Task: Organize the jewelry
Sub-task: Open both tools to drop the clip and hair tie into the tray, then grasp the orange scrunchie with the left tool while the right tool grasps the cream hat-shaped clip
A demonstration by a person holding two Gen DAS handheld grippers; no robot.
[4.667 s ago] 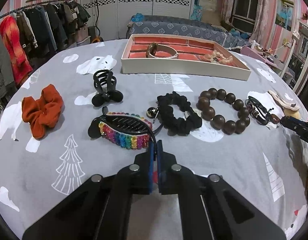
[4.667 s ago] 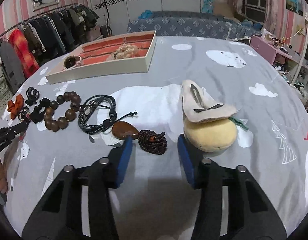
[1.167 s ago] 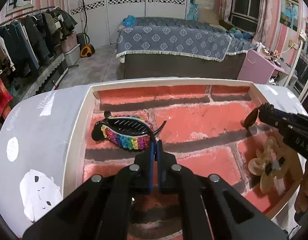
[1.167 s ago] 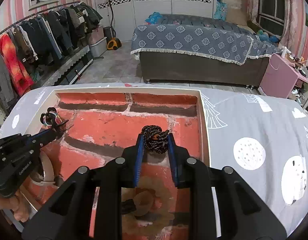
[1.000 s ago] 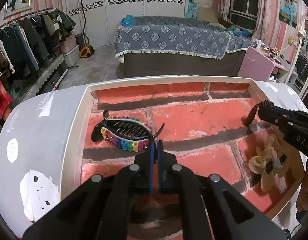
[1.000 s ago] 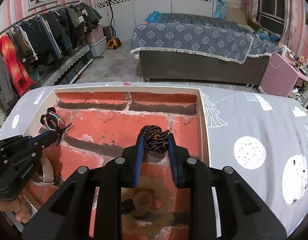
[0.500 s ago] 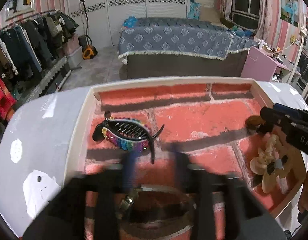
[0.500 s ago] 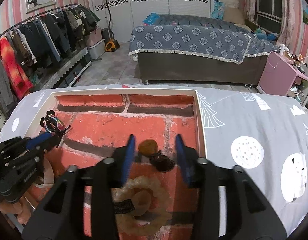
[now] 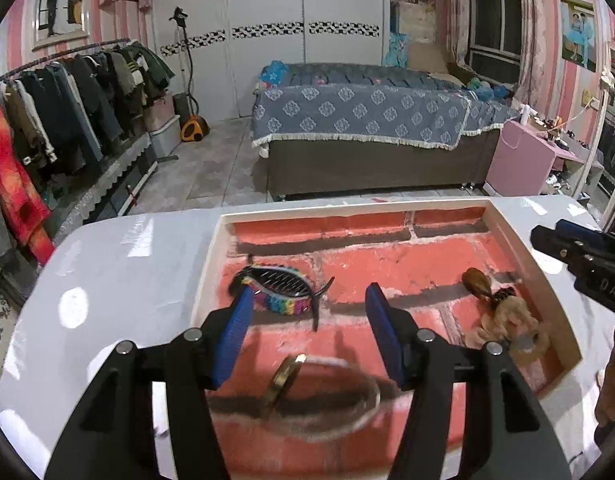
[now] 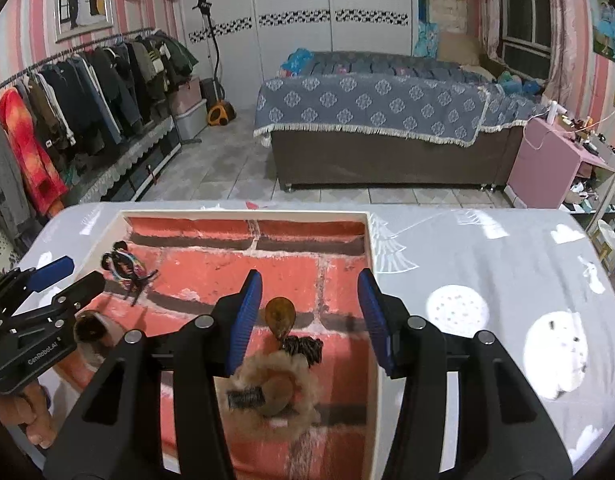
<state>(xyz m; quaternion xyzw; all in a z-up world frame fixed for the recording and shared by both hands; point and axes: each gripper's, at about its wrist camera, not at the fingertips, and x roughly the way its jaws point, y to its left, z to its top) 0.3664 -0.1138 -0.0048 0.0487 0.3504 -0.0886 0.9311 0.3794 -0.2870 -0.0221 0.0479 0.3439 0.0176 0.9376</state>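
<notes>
Here, left gripper jaws spread, right gripper jaws opening over amber pendant, fluffy clip beside.

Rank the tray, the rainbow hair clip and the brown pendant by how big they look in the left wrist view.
Largest to smallest, as they look:
1. tray
2. rainbow hair clip
3. brown pendant
The clip and the pendant lie about equally deep in the tray, so nearness hardly skews that pair.

We see far: white wardrobe | left: clothes rack, striped pink wall | middle: bed with blue patterned cover | right: pink cabinet, window | floor: grey tile
</notes>
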